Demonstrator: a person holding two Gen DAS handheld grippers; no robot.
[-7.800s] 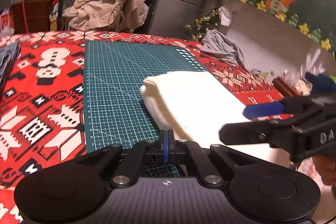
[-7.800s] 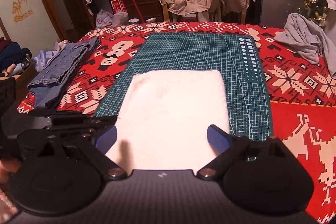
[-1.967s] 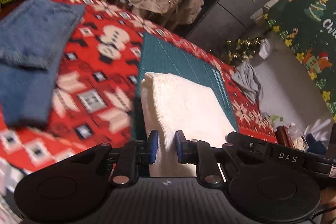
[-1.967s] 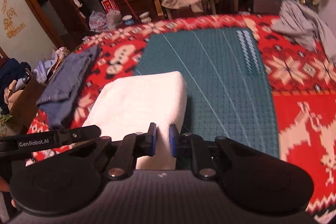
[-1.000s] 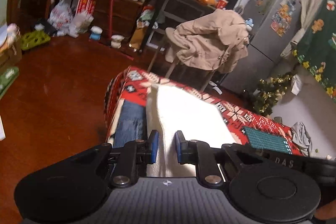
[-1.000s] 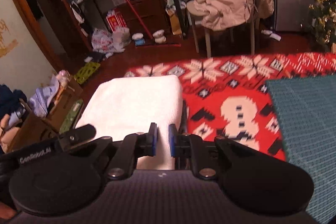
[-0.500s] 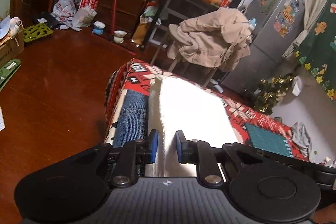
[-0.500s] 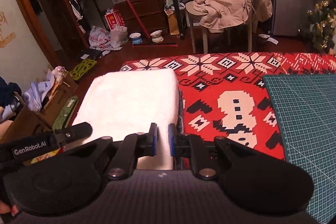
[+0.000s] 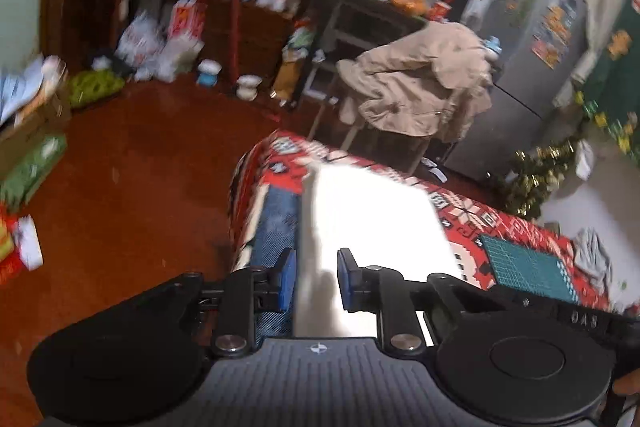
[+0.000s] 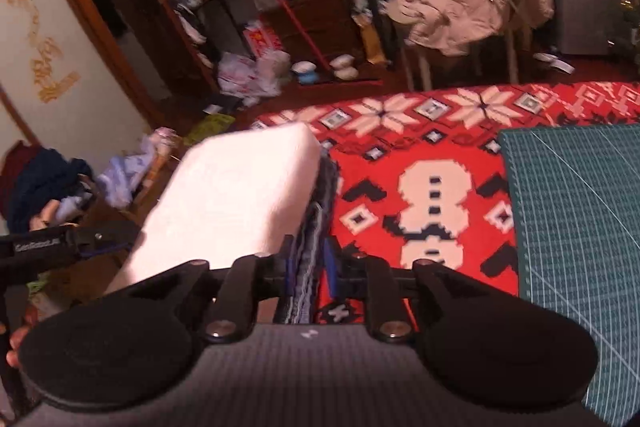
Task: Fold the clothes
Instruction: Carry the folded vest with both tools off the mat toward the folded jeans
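Note:
A white folded garment [image 9: 372, 215] lies on top of folded blue jeans [image 9: 274, 227] at the left end of the table. My left gripper [image 9: 317, 281] has its blue pads on either side of the garment's near left corner and is shut on it. In the right wrist view the white garment [image 10: 240, 187] lies to the left of my right gripper [image 10: 309, 265]. Its jaws are opening and nothing is pressed between the pads. Only the jeans' layered edge [image 10: 316, 223] shows through the gap. The picture is blurred.
The table has a red patterned cloth [image 10: 420, 147] and a green cutting mat [image 10: 580, 227] to the right. The table edge drops to a wooden floor [image 9: 140, 187] on the left. A beige coat [image 9: 420, 95] hangs on a chair beyond, and a grey garment [image 9: 592, 259] lies far right.
The right gripper has let go of the white garment and slid right, so the garment now sits left of it on the jeans. The left gripper has stayed at the garment's corner.

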